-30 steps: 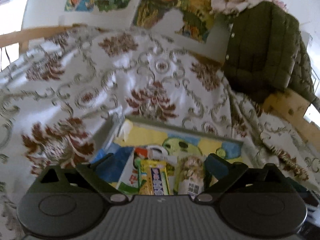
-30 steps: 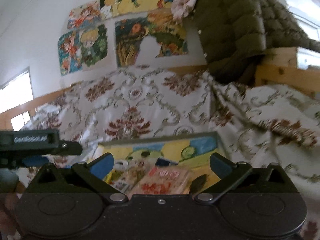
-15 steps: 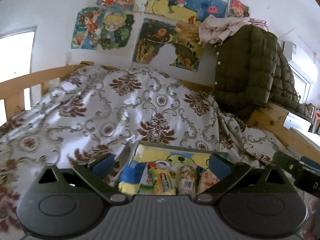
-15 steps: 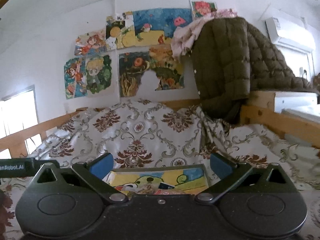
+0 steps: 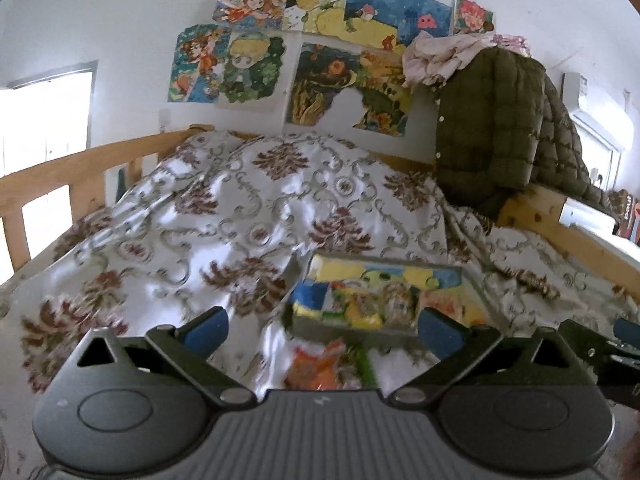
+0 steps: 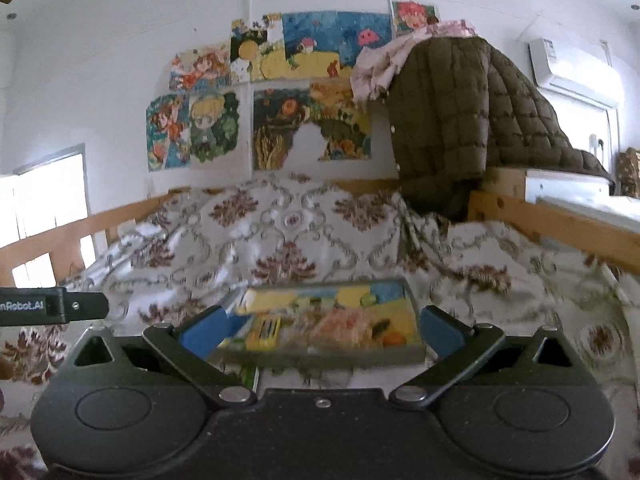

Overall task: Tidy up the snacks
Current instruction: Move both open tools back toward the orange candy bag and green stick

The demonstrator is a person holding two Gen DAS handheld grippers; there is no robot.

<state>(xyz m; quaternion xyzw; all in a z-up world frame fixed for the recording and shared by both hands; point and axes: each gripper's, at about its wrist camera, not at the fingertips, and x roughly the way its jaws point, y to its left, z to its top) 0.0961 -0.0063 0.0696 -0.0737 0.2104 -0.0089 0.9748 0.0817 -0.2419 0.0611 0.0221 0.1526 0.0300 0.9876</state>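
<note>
1. On a bed spread with a floral bedspread [image 5: 248,216], a shallow snack tray [image 5: 352,326] with a cartoon-printed bottom is seen lying flat, well forward of both tools.
2. Several snack packets [image 5: 380,304] are shown lying side by side inside the tray; their labels are too blurred to be read.
3. One orange snack packet [image 5: 316,368] is seen outside the tray, on the bedspread just in front of its near wall, with a green packet edge beside it.
4. The left gripper [image 5: 320,330] is pictured with its blue-padded jaws spread wide apart; nothing is held between them, and the loose orange packet is framed in the gap below.
5. The right gripper [image 6: 320,330] is likewise shown spread wide and empty, with the tray [image 6: 332,354] framed between its fingers but not touched.
6. In the right wrist view, part of the other tool is seen as a black bar at the left edge.
7. Behind the bed, a wooden bed rail [image 6: 80,224] is visible at the left, and cartoon posters [image 5: 320,52] are seen pinned to the white wall.
8. An olive quilted jacket [image 6: 460,120] is shown draped over the wooden frame at the right, with a pale cloth bunched on top.
9. An air conditioner [image 6: 572,70] is seen mounted high on the wall at the far right.
</note>
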